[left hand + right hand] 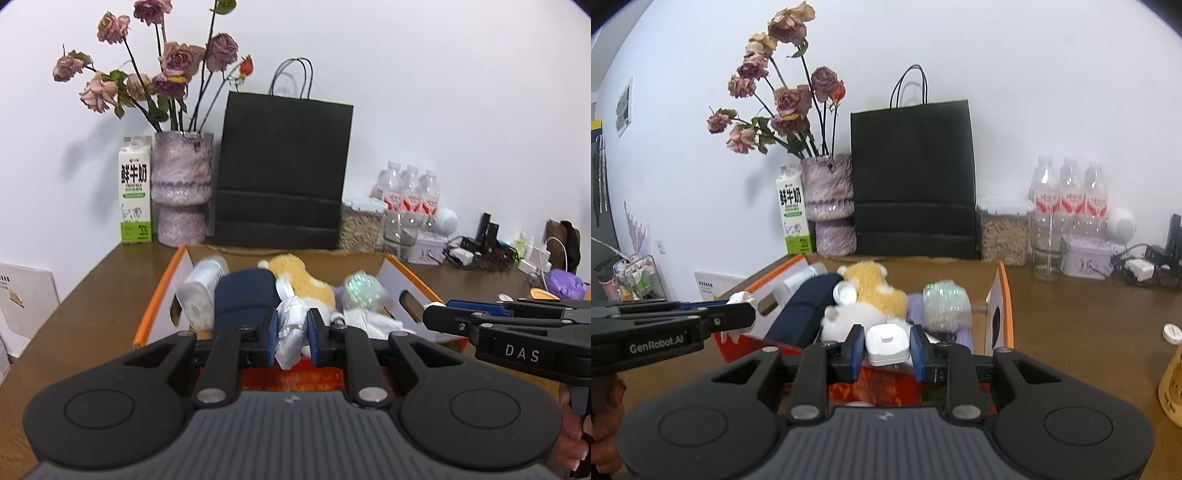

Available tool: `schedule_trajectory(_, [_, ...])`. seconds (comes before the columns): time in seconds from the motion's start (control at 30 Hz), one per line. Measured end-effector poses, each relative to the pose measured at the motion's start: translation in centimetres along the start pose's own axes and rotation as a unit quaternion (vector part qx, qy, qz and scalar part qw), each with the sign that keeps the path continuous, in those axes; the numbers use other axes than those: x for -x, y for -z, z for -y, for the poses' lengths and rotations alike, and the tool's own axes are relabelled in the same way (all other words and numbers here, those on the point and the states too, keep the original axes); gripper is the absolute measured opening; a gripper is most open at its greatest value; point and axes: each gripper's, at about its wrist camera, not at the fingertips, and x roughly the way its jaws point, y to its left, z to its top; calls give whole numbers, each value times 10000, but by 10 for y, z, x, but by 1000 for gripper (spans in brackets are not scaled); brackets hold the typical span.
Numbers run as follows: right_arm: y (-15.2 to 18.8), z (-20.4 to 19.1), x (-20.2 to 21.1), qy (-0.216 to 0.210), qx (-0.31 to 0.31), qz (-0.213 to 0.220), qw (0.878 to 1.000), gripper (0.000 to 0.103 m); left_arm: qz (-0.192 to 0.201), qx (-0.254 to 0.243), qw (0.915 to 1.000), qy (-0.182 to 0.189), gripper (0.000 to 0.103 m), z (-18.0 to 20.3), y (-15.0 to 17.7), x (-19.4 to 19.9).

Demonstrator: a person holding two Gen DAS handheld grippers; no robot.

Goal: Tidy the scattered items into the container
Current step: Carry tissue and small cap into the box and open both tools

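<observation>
An orange-edged cardboard box [159,291] sits on the brown table. It holds a white bottle [201,291], a navy pouch [243,295], a yellow plush toy [299,280] and a shiny greenish bundle [362,290]. Over the box's near edge, my left gripper [291,326] is shut on a crumpled white paper wad [290,332]. My right gripper [888,341] is shut on a small white plastic case [888,343] above the box [1006,295]. Each gripper shows in the other's view, the right gripper [434,314] at the right and the left gripper [746,310] at the left.
Along the back wall stand a milk carton [135,190], a vase of dried roses [183,184], a black paper bag [282,173] and water bottles [410,188]. A tangle of cables [476,251] lies at the right. A white cap [1171,334] and a yellow bottle [1171,387] are right of the box.
</observation>
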Motion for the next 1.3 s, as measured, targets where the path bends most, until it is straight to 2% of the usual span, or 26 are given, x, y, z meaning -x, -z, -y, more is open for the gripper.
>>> schedule_trajectory(0.23, [-16,0,-18,80,-22,75,9999,25,143,31,9998,-152,17,-13,-13,-12])
schedule_trajectory(0.57, [-27,5,-61,264,-49,-9,9996,25,-11,93,9992,-383,17,-40,-17,-53])
schedule_trajectory(0.9, [-14,24,-104,358,-83,-416,9985,25,-352,89,9982,-468,17,-65,-10,-87])
schedule_trajectory(1.3, [-6,24,-109,367,-54,-551,9978,25,-497,4,9975,-501,18,-66,-1,-93])
